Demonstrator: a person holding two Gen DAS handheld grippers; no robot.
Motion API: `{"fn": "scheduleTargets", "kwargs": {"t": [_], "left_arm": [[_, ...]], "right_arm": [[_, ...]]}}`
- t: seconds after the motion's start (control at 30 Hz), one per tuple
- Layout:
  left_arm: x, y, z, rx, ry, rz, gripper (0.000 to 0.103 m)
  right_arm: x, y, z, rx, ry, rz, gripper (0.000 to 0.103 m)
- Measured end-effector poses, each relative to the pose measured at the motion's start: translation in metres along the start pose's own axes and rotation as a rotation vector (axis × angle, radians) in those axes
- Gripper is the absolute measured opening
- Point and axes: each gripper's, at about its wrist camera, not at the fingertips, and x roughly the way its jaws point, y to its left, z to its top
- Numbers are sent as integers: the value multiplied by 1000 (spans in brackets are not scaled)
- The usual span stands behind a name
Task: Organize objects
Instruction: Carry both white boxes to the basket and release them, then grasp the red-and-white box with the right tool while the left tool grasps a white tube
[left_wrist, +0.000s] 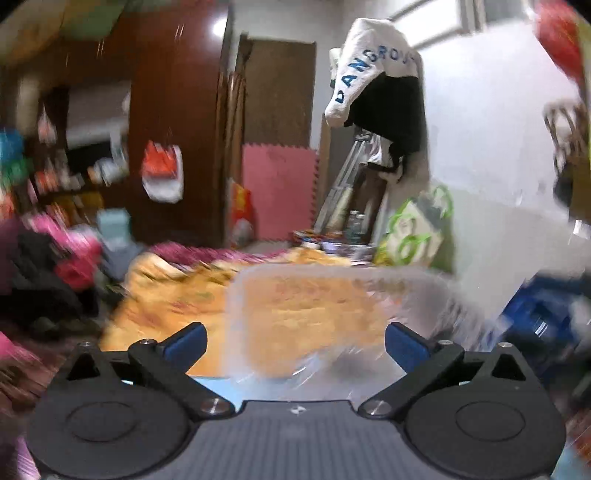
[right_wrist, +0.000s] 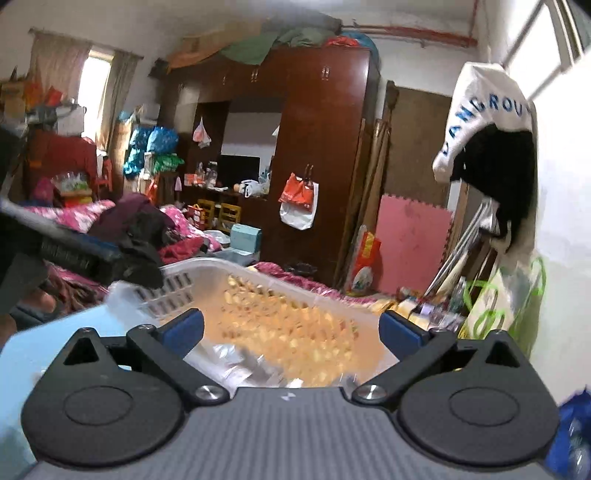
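Translucent plastic basket (left_wrist: 332, 295) fills the lower middle of the left wrist view, blurred, with the orange patterned bedspread (left_wrist: 166, 295) showing through its walls. In the right wrist view the same basket (right_wrist: 177, 288) sits in the lower middle of the frame, its slotted wall visible at the left and the orange pattern showing through its bottom.

The left gripper (left_wrist: 295, 343) stands wide, its blue-padded fingers (left_wrist: 186, 345) spread apart at the bottom of the frame; the basket lies ahead between them, and the pads do not press on it. The right gripper (right_wrist: 291, 332) is likewise spread wide, blue pads (right_wrist: 400, 334) clear of the basket's sides, nothing clamped. At the left of the right wrist view the other gripper's dark body reaches in over the basket's near-left rim.

A light blue surface (right_wrist: 55, 339) lies at the lower left of that view. Behind, a dark wooden wardrobe (right_wrist: 321, 147) rises in the upper middle, a pink foam mat (right_wrist: 410, 243) leans at the right of centre, and a white garment with blue letters (right_wrist: 487, 107) hangs in the upper right.
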Motion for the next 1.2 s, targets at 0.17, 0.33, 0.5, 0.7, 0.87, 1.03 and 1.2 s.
{"fn": "scheduleTargets", "kwargs": {"t": [0.17,0.33,0.5,0.7,0.87,1.03,1.2], "left_arm": [[-61,10,-65,77,-38,66,103],[-84,29,-113,36,7,34,103],[-87,25,-129,36,25,-27,100],[-92,0,-127,47,-17,-69,100],[-73,-17,-132,72,47,-32,96],[-67,-19,-136,54,52,-30,96],[-64,-15,-137,32,61,-25,96]], "right_arm": [[-47,-3,-46,117,45,58,103],[-77,-13,-103,307,71,123,103],[-68,-11,-118,315,135,93,103],[-72,0,-125,231,137,84,75],[-66,2,-132,221,194,106,60],[-62,16,-136,186,202,104,65],[-59,18,-137,161,210,56,65]]}}
